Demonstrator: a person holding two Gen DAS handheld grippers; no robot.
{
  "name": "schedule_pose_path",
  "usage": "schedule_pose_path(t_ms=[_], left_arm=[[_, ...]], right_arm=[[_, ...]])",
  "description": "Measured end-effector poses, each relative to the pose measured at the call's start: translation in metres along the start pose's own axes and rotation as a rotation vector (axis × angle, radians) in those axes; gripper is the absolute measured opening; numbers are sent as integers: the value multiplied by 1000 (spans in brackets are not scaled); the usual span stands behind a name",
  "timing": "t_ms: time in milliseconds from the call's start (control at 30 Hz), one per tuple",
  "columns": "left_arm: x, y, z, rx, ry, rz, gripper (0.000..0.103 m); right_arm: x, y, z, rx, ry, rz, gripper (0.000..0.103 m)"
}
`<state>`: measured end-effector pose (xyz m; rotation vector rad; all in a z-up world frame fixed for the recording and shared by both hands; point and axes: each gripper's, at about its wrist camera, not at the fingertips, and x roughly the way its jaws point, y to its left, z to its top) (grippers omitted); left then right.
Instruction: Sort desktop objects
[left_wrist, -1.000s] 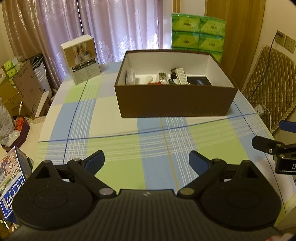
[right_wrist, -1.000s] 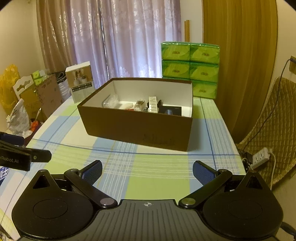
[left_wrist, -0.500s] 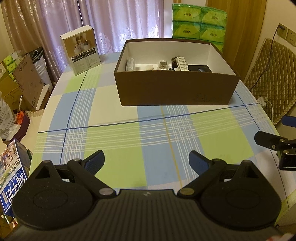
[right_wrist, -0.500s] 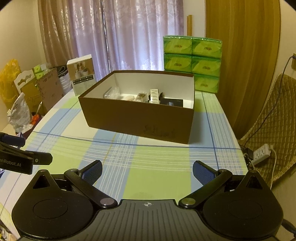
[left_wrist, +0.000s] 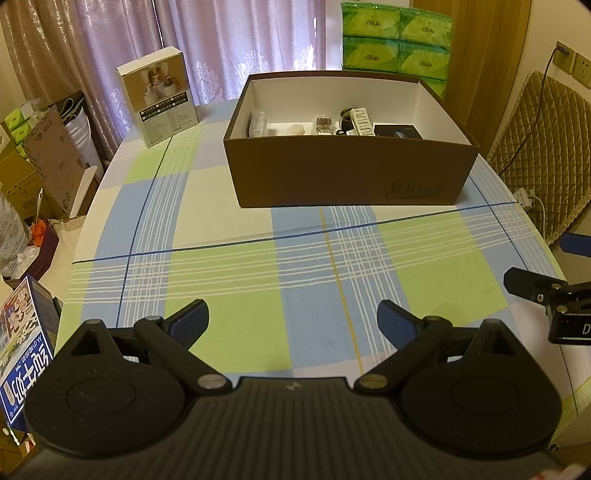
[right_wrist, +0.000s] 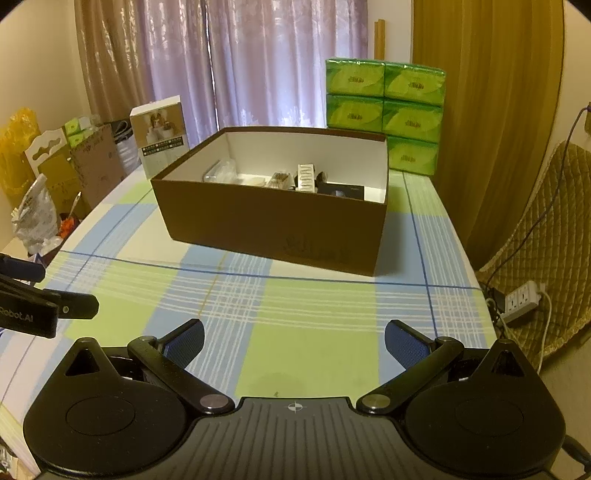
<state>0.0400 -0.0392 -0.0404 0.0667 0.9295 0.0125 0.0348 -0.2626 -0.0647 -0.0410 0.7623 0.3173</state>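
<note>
left tongs (left_wrist: 291, 321) gaping wide, holding nothing | right tongs (right_wrist: 294, 340) gaping wide, holding nothing | brown box (left_wrist: 347, 177) sitting straight ahead, well apart, nearer right tongs

Bare tablecloth (left_wrist: 295, 258) before (open-topped) box (left_wrist: 347, 177)

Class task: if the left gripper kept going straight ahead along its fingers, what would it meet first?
Probably the brown box. The left gripper is open and empty, with only bare checked tablecloth ahead; depth is unclear.
</note>
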Motion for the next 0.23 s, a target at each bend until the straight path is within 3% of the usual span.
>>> schedule_pose_path(t_ms=[233], left_arm=[[3, -2, 4, 8, -8, 3, 96]], right_arm=[[7, -6, -1, 11, 13, -11, 101]])
